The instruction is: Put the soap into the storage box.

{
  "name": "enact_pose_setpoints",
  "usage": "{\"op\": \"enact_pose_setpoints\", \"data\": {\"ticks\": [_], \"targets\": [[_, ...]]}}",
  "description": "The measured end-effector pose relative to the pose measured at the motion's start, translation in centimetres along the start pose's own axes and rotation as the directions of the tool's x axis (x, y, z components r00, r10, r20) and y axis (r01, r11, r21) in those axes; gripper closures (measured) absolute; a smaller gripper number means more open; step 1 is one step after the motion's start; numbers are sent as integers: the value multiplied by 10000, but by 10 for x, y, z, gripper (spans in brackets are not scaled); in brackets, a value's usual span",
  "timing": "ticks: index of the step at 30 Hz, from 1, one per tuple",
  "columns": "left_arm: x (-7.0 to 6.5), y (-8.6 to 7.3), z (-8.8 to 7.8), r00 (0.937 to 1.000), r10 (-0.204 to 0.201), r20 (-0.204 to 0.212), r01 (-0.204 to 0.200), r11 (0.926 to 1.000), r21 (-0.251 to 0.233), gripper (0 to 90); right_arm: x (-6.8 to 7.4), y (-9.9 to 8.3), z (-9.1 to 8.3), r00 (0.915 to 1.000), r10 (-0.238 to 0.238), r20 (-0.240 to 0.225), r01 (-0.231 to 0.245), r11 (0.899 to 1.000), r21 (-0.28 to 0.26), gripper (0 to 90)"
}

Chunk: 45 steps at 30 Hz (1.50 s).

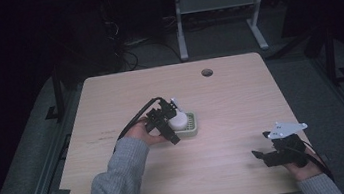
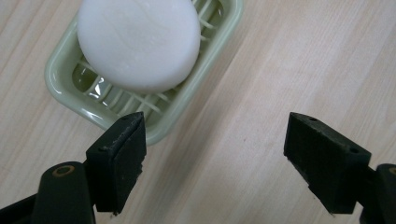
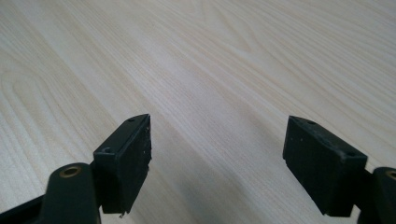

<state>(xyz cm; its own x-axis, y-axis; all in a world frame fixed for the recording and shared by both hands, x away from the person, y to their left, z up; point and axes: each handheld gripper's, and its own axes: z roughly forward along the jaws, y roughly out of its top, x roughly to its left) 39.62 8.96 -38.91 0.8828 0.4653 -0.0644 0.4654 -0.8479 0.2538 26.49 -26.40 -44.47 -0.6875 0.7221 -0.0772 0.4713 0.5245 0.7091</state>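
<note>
The white soap [image 2: 137, 42] is seen lying in the green dish [image 2: 60, 88] mid-counter [image 1: 230, 94]. The left tool [image 2: 215, 140] is held wide just beside it; the right tool [image 3: 217, 149] is held wide, well apart.

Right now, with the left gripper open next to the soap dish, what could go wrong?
The left gripper is open, one jaw over the rim of the green soap dish. Closing here would likely catch the rim, not the white soap, and tip or drag the dish. The rounded soap may also slip if pinched off-centre.
</note>
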Motion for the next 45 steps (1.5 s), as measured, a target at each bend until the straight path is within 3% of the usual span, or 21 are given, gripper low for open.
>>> {"op": "enact_pose_setpoints", "data": {"ticks": [28,45], "targets": [[-12,-39,1,9997,-211,128,216,9989,-421,207,4,2,1,9999,-108,102,107,9999,61,231],[-18,-62,4,9995,-275,126,280,9989,-388,207,3,1,1,9998,-71,168,69,9999,141,231]]}}
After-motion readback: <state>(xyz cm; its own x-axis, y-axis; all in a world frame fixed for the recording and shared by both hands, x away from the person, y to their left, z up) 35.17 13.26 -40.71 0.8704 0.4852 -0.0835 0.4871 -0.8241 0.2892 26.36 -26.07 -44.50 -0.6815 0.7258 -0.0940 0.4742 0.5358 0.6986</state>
